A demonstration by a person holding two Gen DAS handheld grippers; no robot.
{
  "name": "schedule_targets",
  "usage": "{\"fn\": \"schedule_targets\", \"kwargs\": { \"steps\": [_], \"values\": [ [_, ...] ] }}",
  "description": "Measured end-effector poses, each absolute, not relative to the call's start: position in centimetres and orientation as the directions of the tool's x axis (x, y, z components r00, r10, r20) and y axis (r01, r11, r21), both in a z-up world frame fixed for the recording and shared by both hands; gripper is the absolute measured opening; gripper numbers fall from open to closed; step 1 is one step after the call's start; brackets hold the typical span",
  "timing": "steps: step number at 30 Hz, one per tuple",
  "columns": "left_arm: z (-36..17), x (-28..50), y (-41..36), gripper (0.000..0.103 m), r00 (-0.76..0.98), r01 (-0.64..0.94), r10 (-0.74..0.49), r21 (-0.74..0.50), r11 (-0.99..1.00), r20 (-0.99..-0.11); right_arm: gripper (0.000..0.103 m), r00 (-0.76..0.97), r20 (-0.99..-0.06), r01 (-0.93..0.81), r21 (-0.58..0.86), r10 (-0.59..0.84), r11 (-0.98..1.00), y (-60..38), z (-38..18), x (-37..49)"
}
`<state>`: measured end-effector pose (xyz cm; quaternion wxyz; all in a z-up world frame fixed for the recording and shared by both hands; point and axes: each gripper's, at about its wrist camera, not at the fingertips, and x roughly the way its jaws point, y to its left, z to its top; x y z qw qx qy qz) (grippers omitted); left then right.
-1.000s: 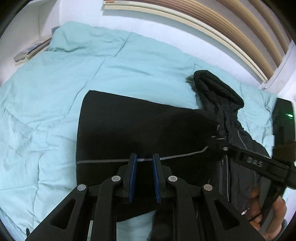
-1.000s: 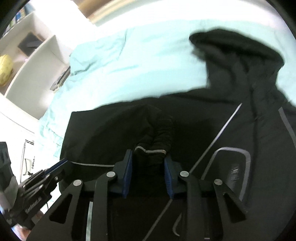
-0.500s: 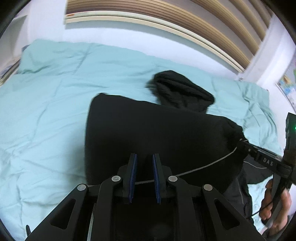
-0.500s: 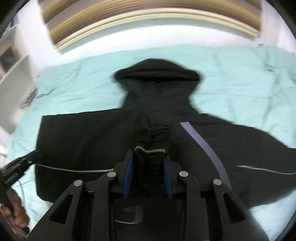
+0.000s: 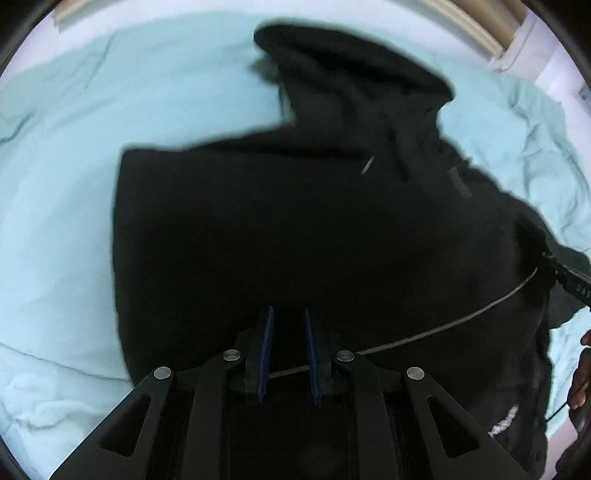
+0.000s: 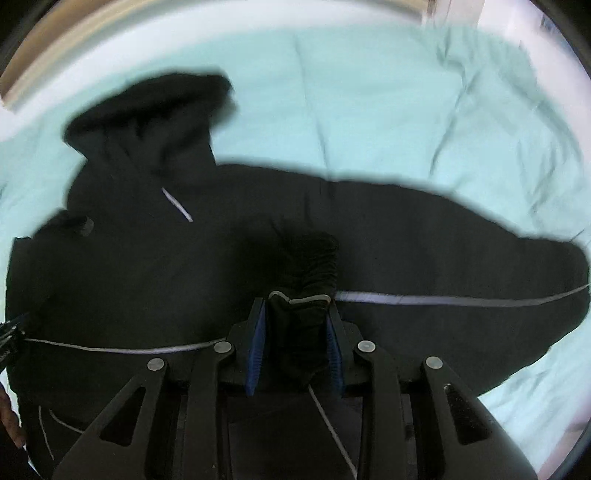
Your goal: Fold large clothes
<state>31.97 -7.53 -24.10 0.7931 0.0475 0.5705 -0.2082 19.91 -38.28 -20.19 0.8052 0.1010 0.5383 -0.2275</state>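
A large black hooded jacket with thin grey piping lies on the light-teal bed cover. Its hood points to the far side. My left gripper is shut on the jacket's hem along the grey piping. My right gripper is shut on a bunched black cuff of the jacket, held over the body. The jacket fills the right wrist view, and one sleeve stretches to the right. The right gripper's tip shows at the right edge of the left wrist view.
The teal bed cover surrounds the jacket on all sides. A white wall and slatted headboard run along the far side. The person's hand shows at the right edge of the left wrist view.
Both grippers have swung right with the jacket's fabric in them. The folded part has spread wider over the body, and the hood now sits nearer the middle of both views.
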Motion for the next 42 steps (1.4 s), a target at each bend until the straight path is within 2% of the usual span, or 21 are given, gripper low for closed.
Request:
{"fn": "schedule_targets", "kwargs": {
  "steps": [5, 7, 10, 13, 15, 17, 20, 23, 25, 28, 33, 36, 42],
  "values": [
    [-25.2, 32.4, -7.8, 0.017, 0.268, 0.377, -0.255, -0.143, 0.915, -0.929, 0.043, 0.250, -0.930, 0.479, -0.123, -0.270, 0.869, -38.9, -24.5, 20.2],
    [-25.5, 32.4, -7.9, 0.017, 0.265, 0.375, -0.248, -0.137, 0.917, -0.932, 0.044, 0.243, -0.935, 0.489, -0.111, -0.258, 0.865, -39.4, -25.1, 20.2],
    [-24.7, 32.3, -7.7, 0.017, 0.260, 0.377, -0.248, -0.138, 0.916, -0.933, 0.044, 0.241, -0.942, 0.504, -0.086, -0.235, 0.860, -39.8, -24.3, 20.0],
    [-22.8, 31.2, -7.0, 0.017, 0.281, 0.391, -0.261, -0.138, 0.910, -0.924, 0.050, 0.289, -0.922, 0.502, -0.083, -0.258, 0.861, -39.2, -21.2, 18.8],
    [-21.3, 30.0, -6.3, 0.018, 0.305, 0.405, -0.281, -0.143, 0.903, -0.910, 0.073, 0.349, -0.888, 0.494, -0.097, -0.299, 0.864, -38.0, -18.3, 17.7],
    [-20.6, 29.2, -5.7, 0.022, 0.318, 0.410, -0.290, -0.144, 0.900, -0.903, 0.079, 0.438, -0.847, 0.476, -0.064, -0.300, 0.877, -36.3, -15.6, 16.7],
    [-21.4, 28.5, -5.1, 0.033, 0.313, 0.398, -0.272, -0.134, 0.907, -0.910, 0.078, 0.471, -0.855, 0.396, -0.016, -0.218, 0.918, -33.1, -15.6, 18.1],
    [-23.5, 28.6, -5.3, 0.033, 0.300, 0.384, -0.228, -0.102, 0.918, -0.926, 0.071, 0.398, -0.895, 0.331, -0.066, -0.202, 0.941, -30.7, -19.7, 20.6],
    [-24.3, 28.7, -5.7, 0.033, 0.307, 0.386, -0.214, -0.085, 0.919, -0.927, 0.066, 0.286, -0.939, 0.348, -0.082, -0.189, 0.934, -30.7, -24.1, 21.6],
    [-24.4, 28.9, -6.1, 0.033, 0.307, 0.388, -0.204, -0.074, 0.919, -0.930, 0.066, 0.285, -0.951, 0.385, -0.005, -0.124, 0.923, -32.2, -26.5, 21.5],
    [-21.9, 27.5, -5.6, 0.033, 0.312, 0.409, -0.227, -0.085, 0.908, -0.923, 0.064, 0.285, -0.952, 0.395, 0.006, -0.116, 0.919, -31.5, -23.0, 20.6],
    [-18.9, 24.5, -4.4, 0.033, 0.328, 0.428, -0.251, -0.094, 0.899, -0.911, 0.064, 0.339, -0.936, 0.410, 0.061, -0.089, 0.910, -30.8, -19.8, 17.9],
    [-14.3, 17.4, -2.1, 0.033, 0.347, 0.472, -0.308, -0.119, 0.874, -0.886, 0.064, 0.362, -0.926, 0.453, 0.070, -0.111, 0.889, -29.0, -15.2, 10.6]
  ]
}}
